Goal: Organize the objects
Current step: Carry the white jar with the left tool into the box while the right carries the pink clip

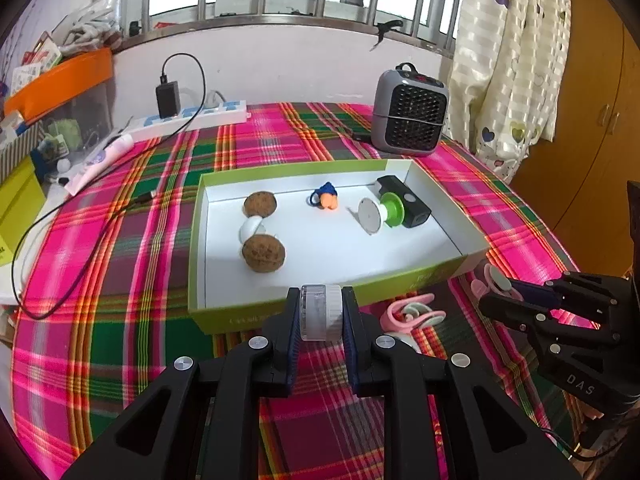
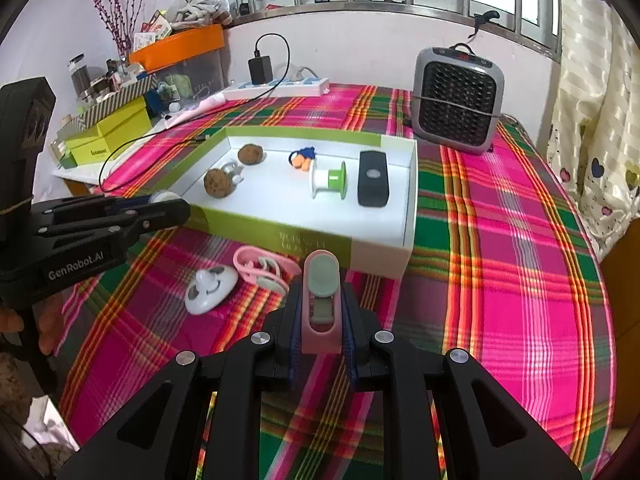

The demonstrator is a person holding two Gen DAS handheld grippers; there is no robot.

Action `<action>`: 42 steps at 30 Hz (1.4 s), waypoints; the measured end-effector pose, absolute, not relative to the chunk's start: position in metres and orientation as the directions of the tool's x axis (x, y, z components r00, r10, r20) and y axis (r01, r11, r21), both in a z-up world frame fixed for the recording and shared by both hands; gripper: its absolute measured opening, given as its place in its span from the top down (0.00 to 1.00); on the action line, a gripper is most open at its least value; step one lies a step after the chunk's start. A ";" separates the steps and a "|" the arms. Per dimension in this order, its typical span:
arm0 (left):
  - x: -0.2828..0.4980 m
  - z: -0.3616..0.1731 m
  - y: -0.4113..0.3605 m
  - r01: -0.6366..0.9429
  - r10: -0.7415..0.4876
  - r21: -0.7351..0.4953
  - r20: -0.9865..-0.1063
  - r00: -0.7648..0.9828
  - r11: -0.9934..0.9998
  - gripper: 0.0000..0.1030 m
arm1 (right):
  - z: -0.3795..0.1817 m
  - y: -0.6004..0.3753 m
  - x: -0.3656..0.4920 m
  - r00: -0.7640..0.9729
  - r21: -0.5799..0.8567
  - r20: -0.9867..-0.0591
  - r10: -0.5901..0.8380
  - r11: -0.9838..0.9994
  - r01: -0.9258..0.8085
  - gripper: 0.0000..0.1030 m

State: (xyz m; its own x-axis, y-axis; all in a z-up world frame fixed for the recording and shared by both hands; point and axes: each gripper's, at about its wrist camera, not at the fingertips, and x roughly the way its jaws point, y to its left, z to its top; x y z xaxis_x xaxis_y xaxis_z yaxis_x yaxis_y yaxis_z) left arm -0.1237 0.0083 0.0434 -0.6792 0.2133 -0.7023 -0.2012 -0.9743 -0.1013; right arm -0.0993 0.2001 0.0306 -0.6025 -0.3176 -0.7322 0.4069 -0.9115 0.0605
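Left gripper (image 1: 321, 312) clamps your clear roll (image 1: 320, 312) at the box (image 1: 280, 312) near wall | right gripper (image 2: 321, 308) clamps pink clip (image 2: 321, 304), long axis pointing ahead | box lies straight ahead of both; left is nearer.

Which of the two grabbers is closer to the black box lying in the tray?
Right. The right gripper, shut on a pink clip, sits almost straight before the black box; the left gripper hangs at the tray's far corner.
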 end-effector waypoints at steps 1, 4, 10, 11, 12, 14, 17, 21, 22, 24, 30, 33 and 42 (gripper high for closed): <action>-0.125 0.044 0.009 -0.202 0.214 -0.101 -0.701 -0.680 -0.974 0.83 | 0.031 0.200 -0.101 -0.603 0.061 -0.732 -0.317 -0.912 0.405 0.82; -0.127 0.045 0.009 -0.203 0.215 -0.101 -0.700 -0.681 -0.974 0.83 | 0.033 0.199 -0.106 -0.604 0.062 -0.731 -0.316 -0.913 0.403 0.82; -0.138 0.049 0.010 -0.205 0.216 -0.100 -0.698 -0.683 -0.974 0.83 | 0.037 0.197 -0.117 -0.607 0.060 -0.730 -0.313 -0.915 0.399 0.82; -0.140 0.049 0.010 -0.205 0.216 -0.101 -0.698 -0.683 -0.974 0.83 | 0.038 0.197 -0.118 -0.608 0.060 -0.729 -0.313 -0.915 0.399 0.82; -0.142 0.049 0.010 -0.205 0.217 -0.102 -0.699 -0.682 -0.973 0.83 | 0.039 0.197 -0.121 -0.609 0.061 -0.728 -0.314 -0.915 0.398 0.82; -0.146 0.049 0.010 -0.203 0.215 -0.102 -0.699 -0.682 -0.974 0.83 | 0.040 0.196 -0.125 -0.609 0.063 -0.729 -0.313 -0.916 0.396 0.82; -0.149 0.048 0.011 -0.205 0.216 -0.101 -0.699 -0.681 -0.973 0.83 | 0.041 0.196 -0.134 -0.607 0.067 -0.732 -0.310 -0.919 0.389 0.82; -0.159 0.047 0.013 -0.206 0.218 -0.103 -0.703 -0.677 -0.973 0.83 | 0.040 0.195 -0.143 -0.605 0.066 -0.735 -0.305 -0.921 0.385 0.82; -0.161 0.046 0.013 -0.205 0.216 -0.103 -0.705 -0.675 -0.973 0.83 | 0.040 0.195 -0.146 -0.603 0.069 -0.737 -0.306 -0.921 0.384 0.82; -0.165 0.045 0.014 -0.206 0.218 -0.105 -0.709 -0.671 -0.973 0.83 | 0.039 0.195 -0.151 -0.597 0.072 -0.741 -0.307 -0.921 0.383 0.82; -0.175 0.042 0.015 -0.208 0.221 -0.107 -0.714 -0.664 -0.972 0.83 | 0.035 0.192 -0.165 -0.575 0.080 -0.754 -0.316 -0.914 0.397 0.82; -0.180 0.041 0.016 -0.208 0.221 -0.108 -0.717 -0.661 -0.972 0.83 | 0.032 0.191 -0.170 -0.560 0.087 -0.764 -0.321 -0.911 0.402 0.82; -0.193 0.035 0.021 -0.210 0.216 -0.101 -0.729 -0.649 -0.973 0.83 | 0.022 0.189 -0.182 -0.516 0.086 -0.796 -0.316 -0.903 0.420 0.82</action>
